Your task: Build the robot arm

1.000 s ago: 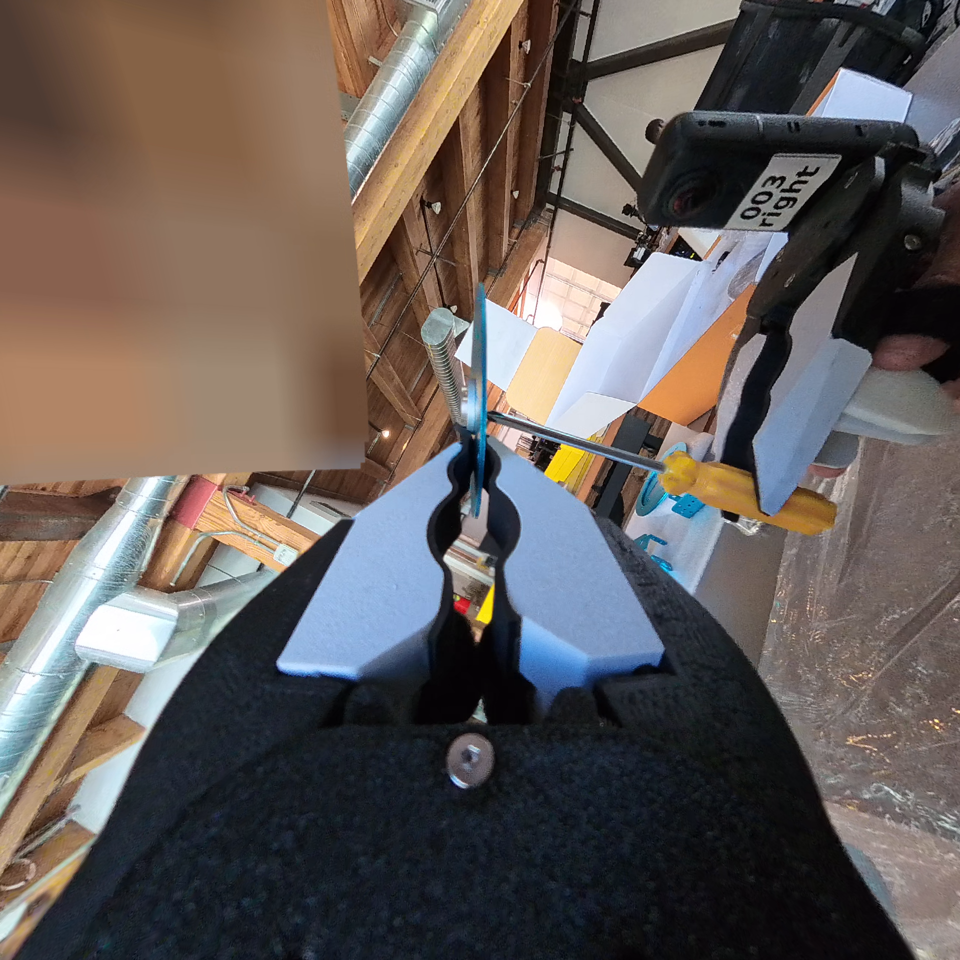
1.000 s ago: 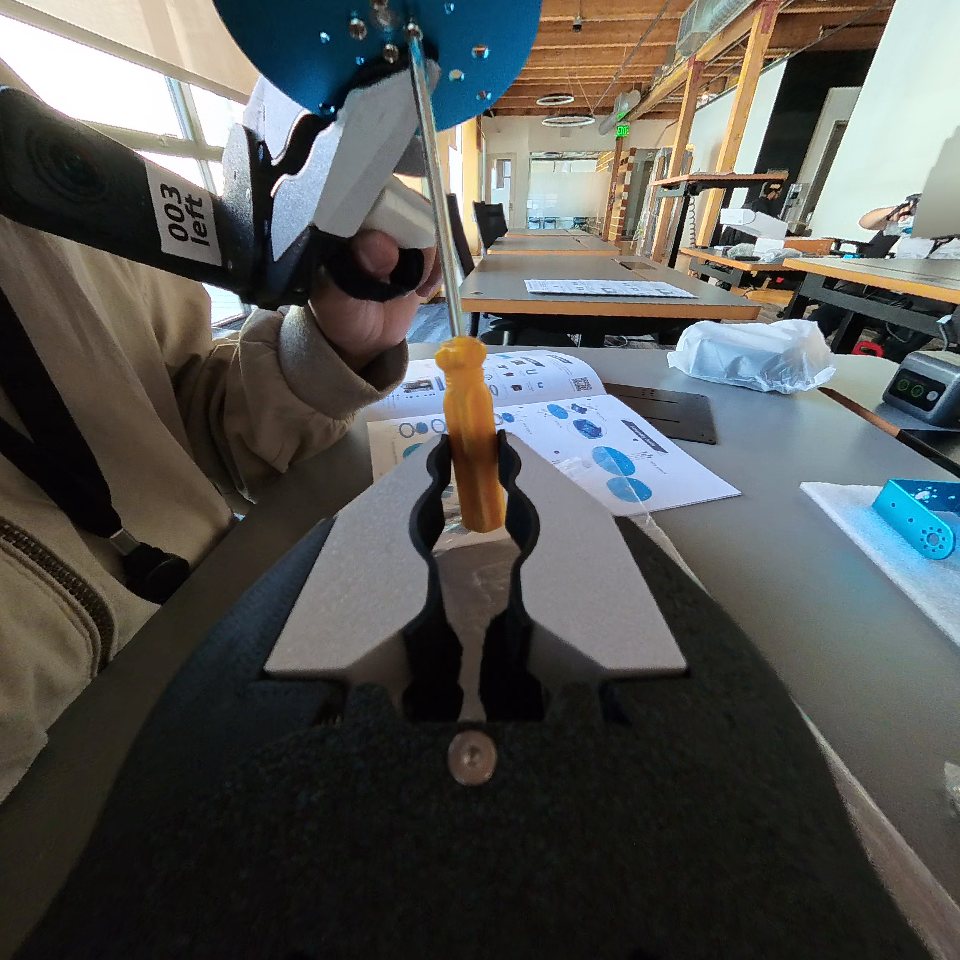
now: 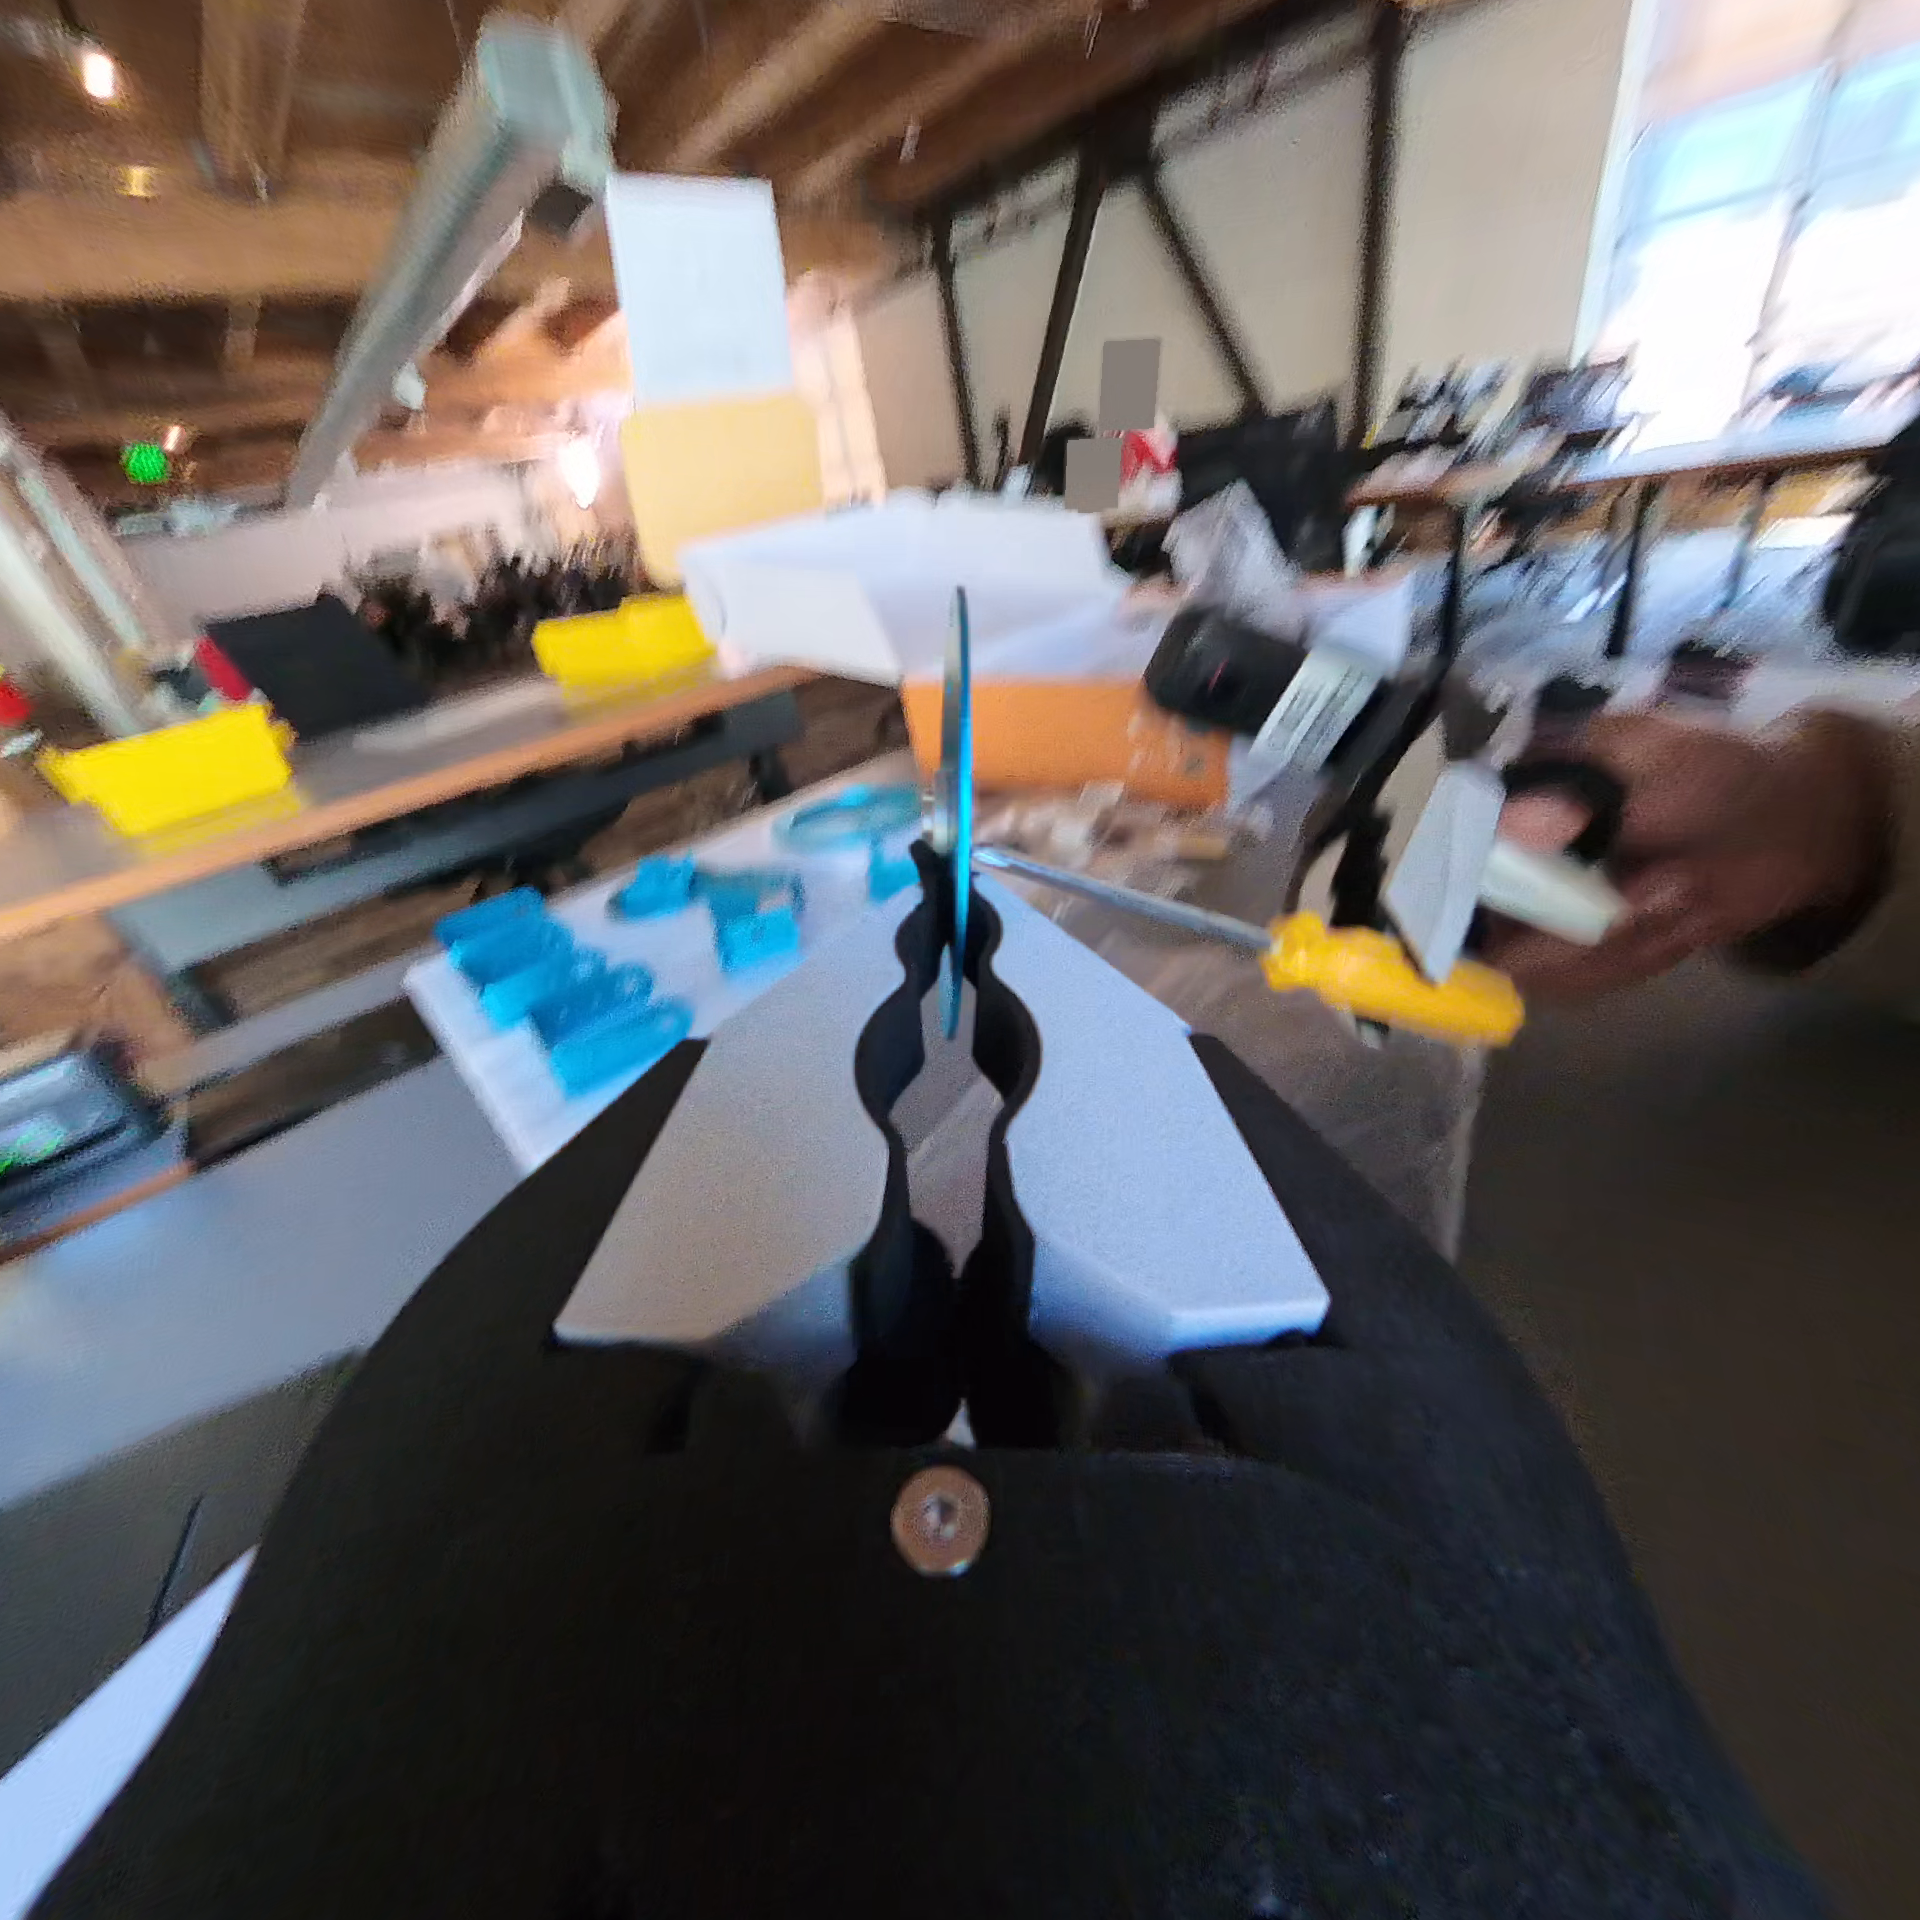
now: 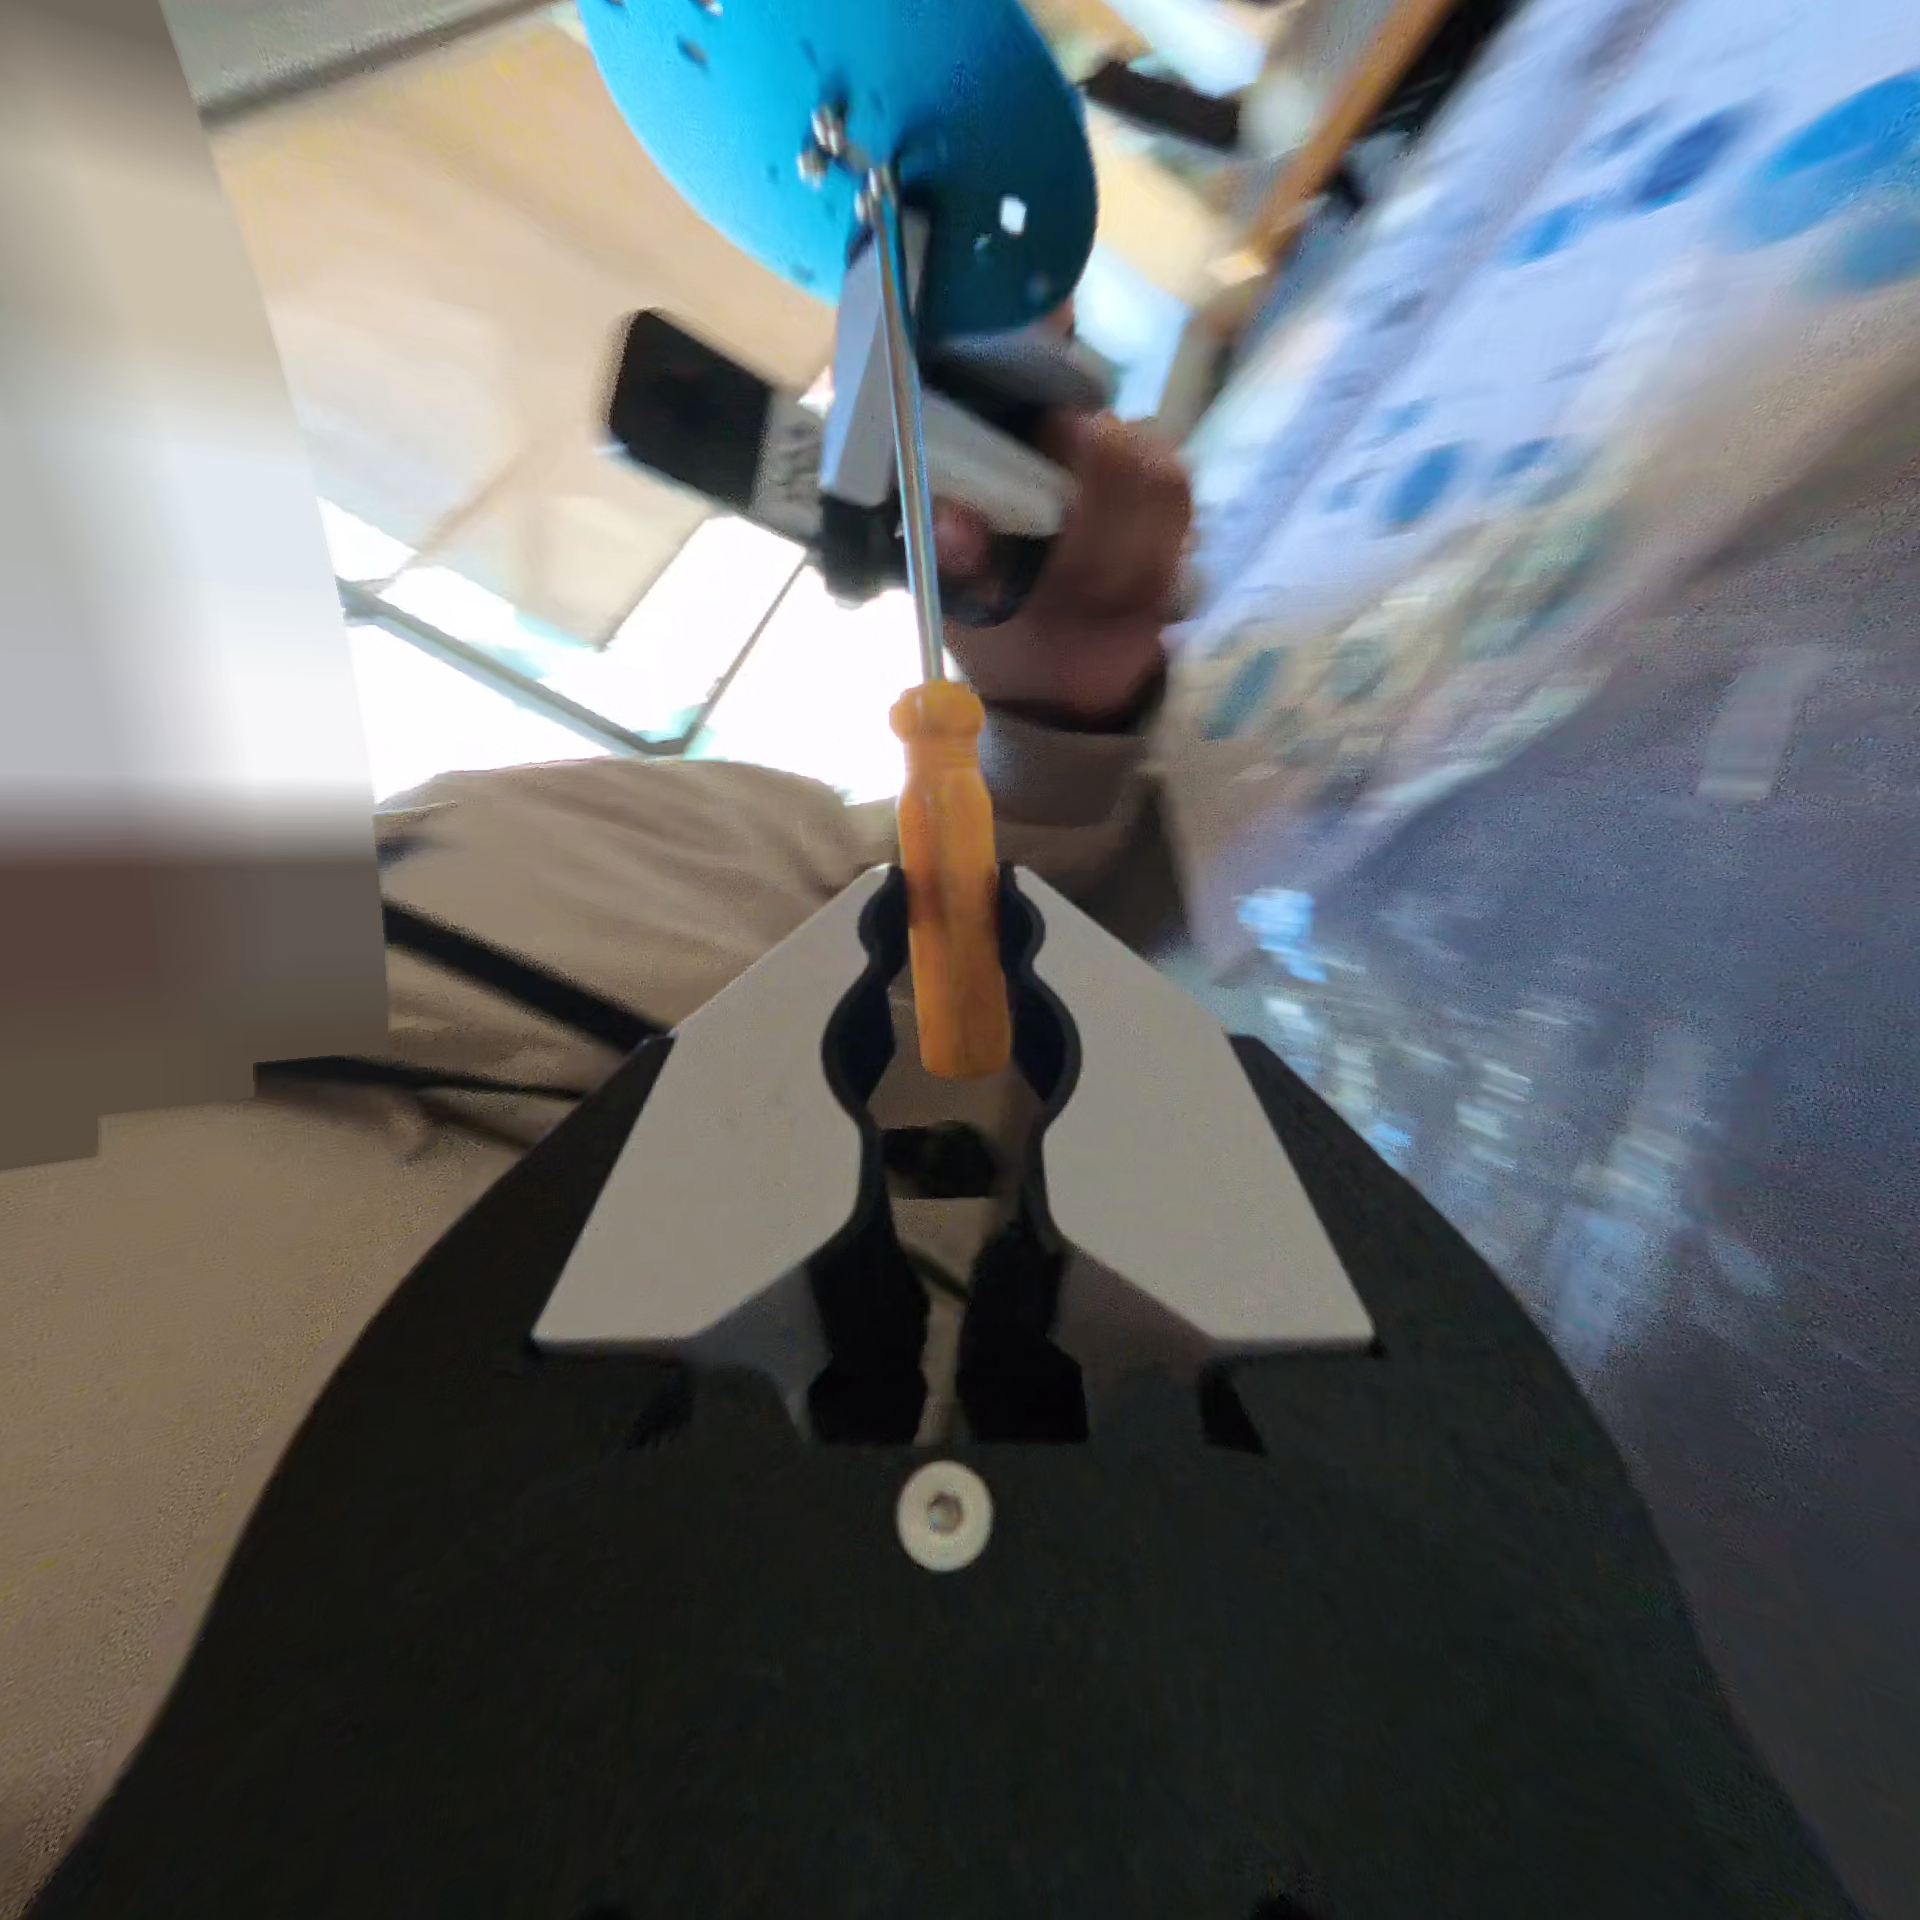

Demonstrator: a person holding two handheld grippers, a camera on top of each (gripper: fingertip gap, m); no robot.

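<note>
Left hand-held gripper (image 3: pixel 951 935) clamping blue disc (image 3: pixel 956 790) edge-on; right hand-held gripper (image 4: pixel 951 914) gripping screwdriver (image 4: pixel 948 883), shaft pointing straight into disc face.

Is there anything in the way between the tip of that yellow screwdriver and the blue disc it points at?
Nothing visible. The right claw grips the yellow screwdriver by its handle, and the bare metal shaft runs straight to the blue disc pinched in the left claw. Its tip already meets the disc's face by some small screws.

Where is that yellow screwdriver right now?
The yellow screwdriver is clamped by its handle in the right tongs, its tip at the blue disc held by the left tongs.
</note>
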